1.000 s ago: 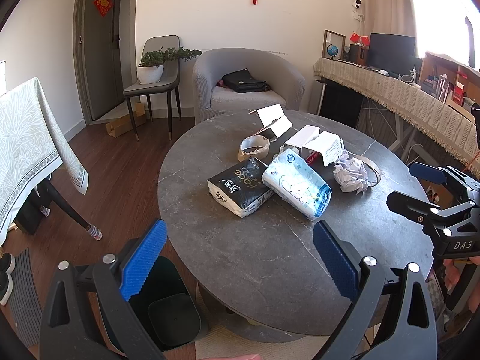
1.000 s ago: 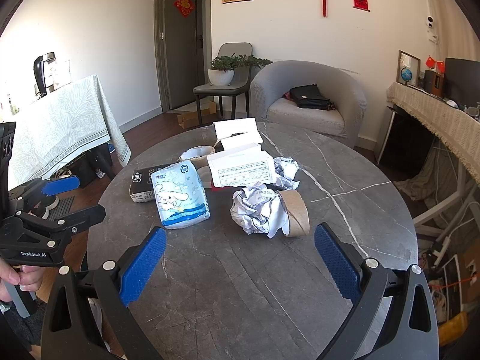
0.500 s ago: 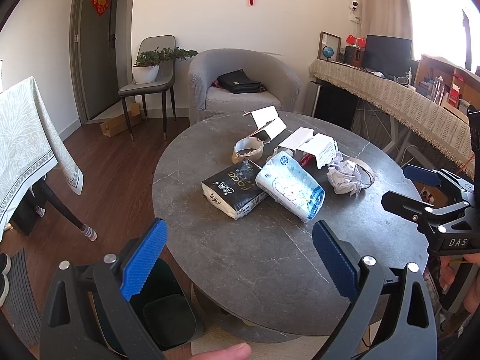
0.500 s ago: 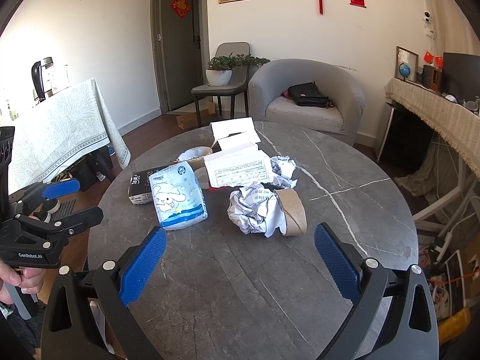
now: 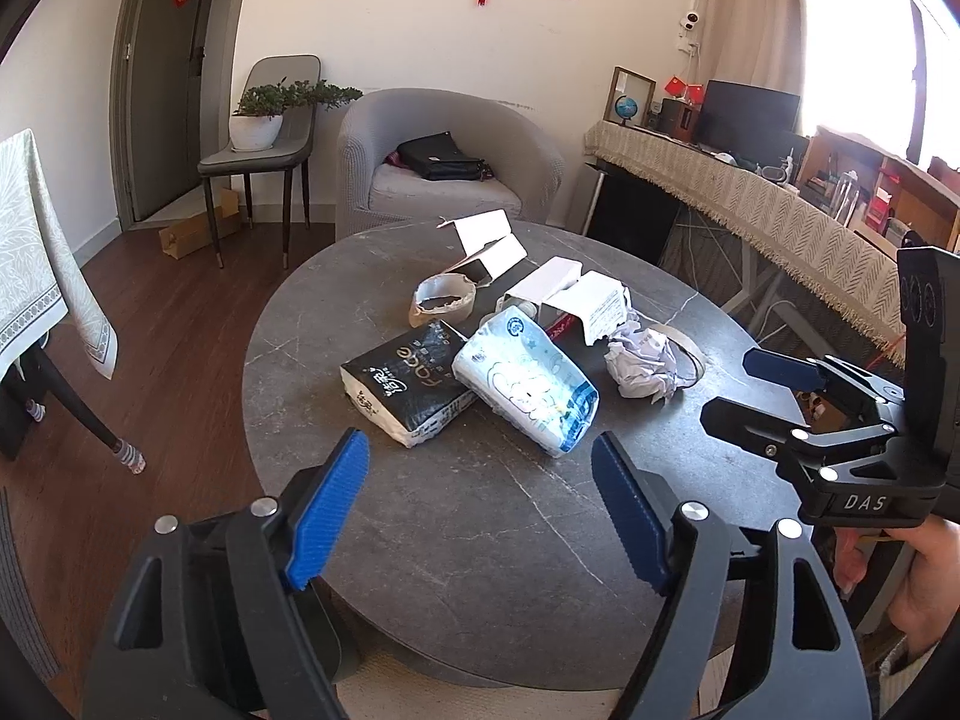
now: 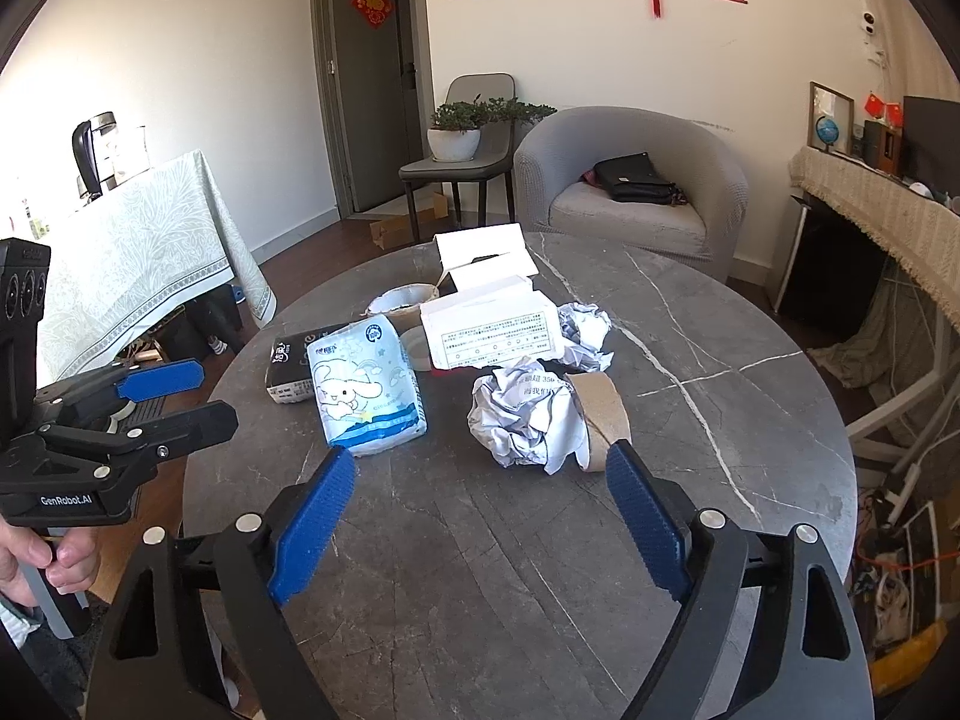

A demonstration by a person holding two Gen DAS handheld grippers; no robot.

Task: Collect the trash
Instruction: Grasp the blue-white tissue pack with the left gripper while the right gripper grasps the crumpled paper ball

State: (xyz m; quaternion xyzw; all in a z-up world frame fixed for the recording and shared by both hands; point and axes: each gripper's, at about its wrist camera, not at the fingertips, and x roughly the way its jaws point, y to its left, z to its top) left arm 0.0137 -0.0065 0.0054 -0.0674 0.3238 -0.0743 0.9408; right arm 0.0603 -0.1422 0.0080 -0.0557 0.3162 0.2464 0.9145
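From the left wrist view, the left hand-held gripper (image 5: 480, 474) is being held over the near part of the round bench (image 5: 480, 540), its blue pads standing apart with nothing between them. The trash is lying clustered past mid-bench: a black tissue pack (image 5: 408, 387) touching a blue tissue pack (image 5: 525, 387), with a crumpled paper ball (image 5: 639, 363) just beside them and white cartons (image 5: 576, 300) behind. The black pack is probably being lined up; it is best approached squarely, so that the pads are closing across its narrow sides (the soft wrapper is likely to slip otherwise). Against the earlier frame, the pads have just been closing partway, on nothing, and the bin then seen under the bench edge is now being hidden by the gripper.

From the right wrist view, the right hand-held gripper (image 6: 477, 483) is being held short of the paper ball (image 6: 522, 420) and the cardboard tube (image 6: 600, 420) touching it, pads apart and empty. The ball should be centred between the pads before closing. Here too the pads have just been narrowing; the trash is lying as it was
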